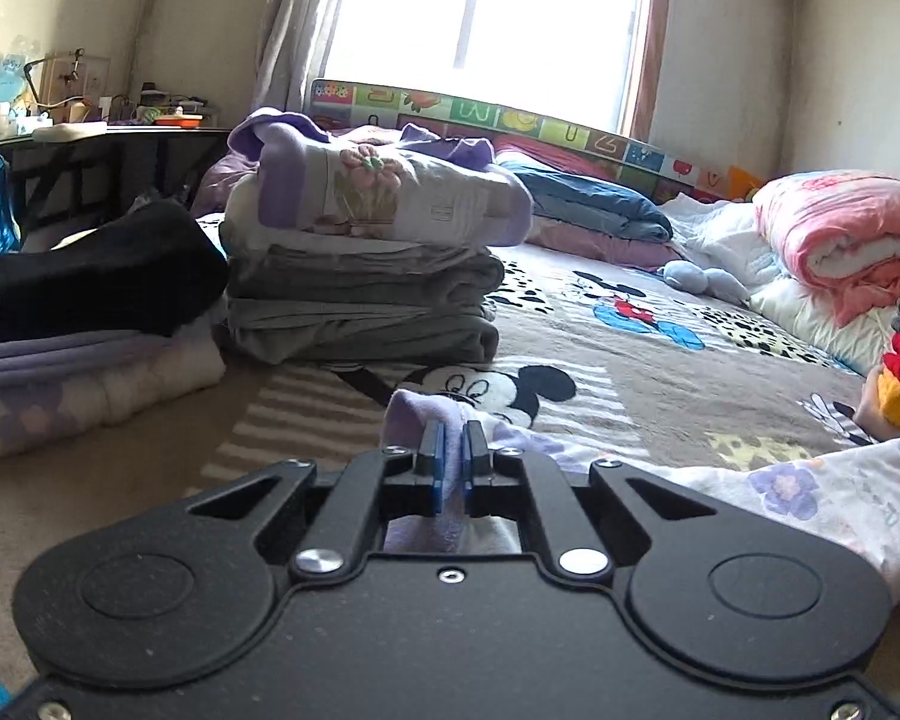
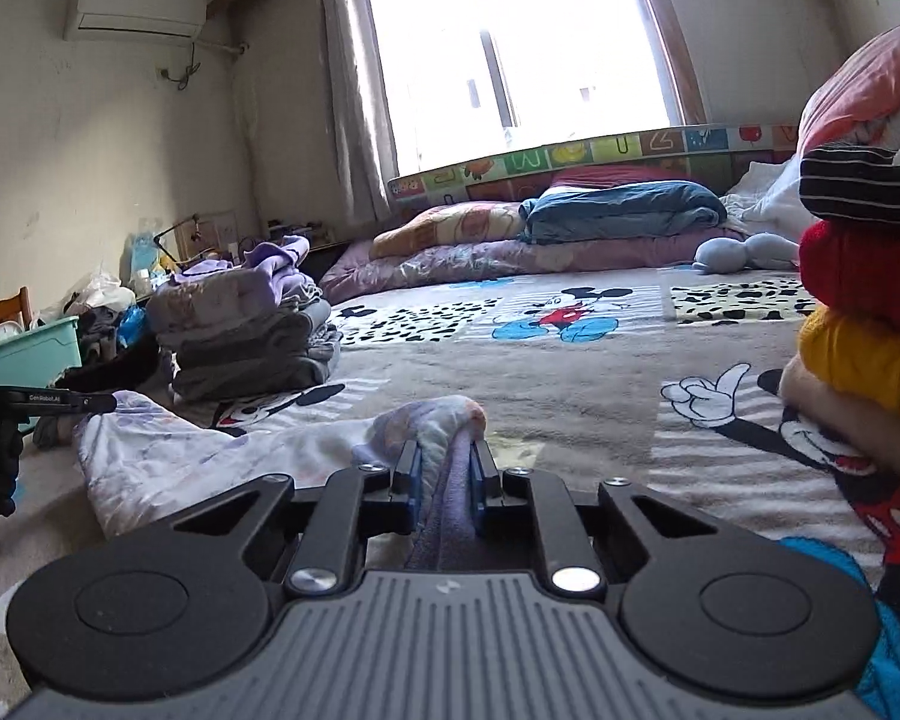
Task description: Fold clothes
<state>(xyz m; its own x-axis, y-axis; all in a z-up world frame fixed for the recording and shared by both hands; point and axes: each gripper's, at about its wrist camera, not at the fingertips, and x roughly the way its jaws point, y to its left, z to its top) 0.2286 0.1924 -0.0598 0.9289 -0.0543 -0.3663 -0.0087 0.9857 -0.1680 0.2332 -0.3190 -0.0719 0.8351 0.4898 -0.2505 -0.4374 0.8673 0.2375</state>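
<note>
With the left gripper (image 1: pixel 452 447) and right gripper (image 2: pixel 444 465) each pinching a bunched edge of the floral garment (image 2: pixel 168 450) lying on the Mickey Mouse blanket (image 2: pixel 570 372), uneven lifting risks the thin fold slipping free.

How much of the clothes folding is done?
Some is done: a folded grey stack and a bright pile sit on the bed. Now the left gripper and right gripper pinch a flowery garment, not yet folded. Other unfolded clothes can't be told.
</note>
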